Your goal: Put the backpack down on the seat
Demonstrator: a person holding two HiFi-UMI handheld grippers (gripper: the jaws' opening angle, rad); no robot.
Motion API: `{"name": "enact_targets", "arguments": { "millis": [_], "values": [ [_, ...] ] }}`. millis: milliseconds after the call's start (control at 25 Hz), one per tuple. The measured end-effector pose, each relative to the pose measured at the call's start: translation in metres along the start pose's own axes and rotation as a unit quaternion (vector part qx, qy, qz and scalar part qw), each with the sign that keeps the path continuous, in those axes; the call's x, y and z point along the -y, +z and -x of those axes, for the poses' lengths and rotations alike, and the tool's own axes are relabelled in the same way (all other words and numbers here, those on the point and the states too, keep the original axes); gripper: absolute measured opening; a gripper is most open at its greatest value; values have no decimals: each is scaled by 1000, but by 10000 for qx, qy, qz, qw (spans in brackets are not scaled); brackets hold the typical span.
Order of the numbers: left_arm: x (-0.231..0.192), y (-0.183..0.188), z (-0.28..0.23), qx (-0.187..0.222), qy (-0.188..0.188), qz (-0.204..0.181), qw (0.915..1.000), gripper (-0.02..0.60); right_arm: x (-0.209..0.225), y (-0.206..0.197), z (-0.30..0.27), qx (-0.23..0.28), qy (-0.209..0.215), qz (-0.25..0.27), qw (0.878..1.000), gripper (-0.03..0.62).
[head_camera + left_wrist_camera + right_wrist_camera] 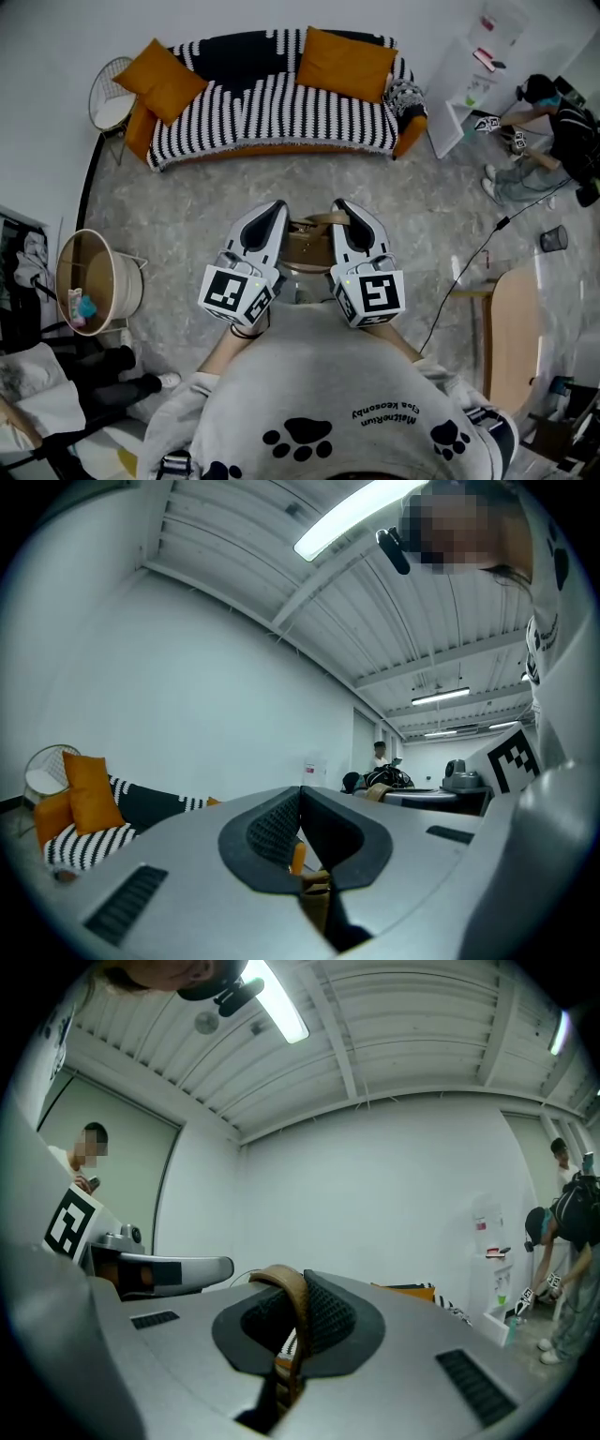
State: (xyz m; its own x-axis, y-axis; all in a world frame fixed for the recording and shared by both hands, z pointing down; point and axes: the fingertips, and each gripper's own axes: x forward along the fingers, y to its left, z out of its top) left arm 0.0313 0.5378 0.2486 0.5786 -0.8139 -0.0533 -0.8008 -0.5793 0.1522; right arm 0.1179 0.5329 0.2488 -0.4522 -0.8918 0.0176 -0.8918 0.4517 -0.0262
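Observation:
A tan backpack hangs between my two grippers in front of my chest, mostly hidden by them in the head view. My left gripper is shut, with a tan piece of the backpack strap pinched low between its pads. The right gripper is shut on a brown strap that loops over its jaws. The seat is a sofa with a black-and-white striped cover, across the floor ahead of me, and appears low at the left as the sofa in the left gripper view.
Two orange cushions lie on the sofa. A wire side table stands at its left end and a round basket is at my left. A white shelf, a bending person, a floor cable and a wooden table are to the right.

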Motion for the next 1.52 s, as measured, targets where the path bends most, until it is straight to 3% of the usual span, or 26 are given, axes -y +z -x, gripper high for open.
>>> {"name": "enact_targets", "arguments": {
  "millis": [280, 640, 1080, 1520],
  "values": [
    [-29, -1, -35, 79, -84, 128, 9999, 18, 15, 1, -38, -68, -89, 100, 9999, 34],
    [-110, 16, -100, 132, -117, 38, 9998, 18, 33, 9, -137, 9, -125, 91, 9999, 34],
    [-208, 24, -189, -34, -622, -29, 9981, 18, 66, 5, -259, 73, -651, -110, 9978, 34],
    [-276, 9, -215, -177, -627, 193, 9977, 18, 76, -13, -326, -125, -873, -202, 9959, 34]
  ]
}}
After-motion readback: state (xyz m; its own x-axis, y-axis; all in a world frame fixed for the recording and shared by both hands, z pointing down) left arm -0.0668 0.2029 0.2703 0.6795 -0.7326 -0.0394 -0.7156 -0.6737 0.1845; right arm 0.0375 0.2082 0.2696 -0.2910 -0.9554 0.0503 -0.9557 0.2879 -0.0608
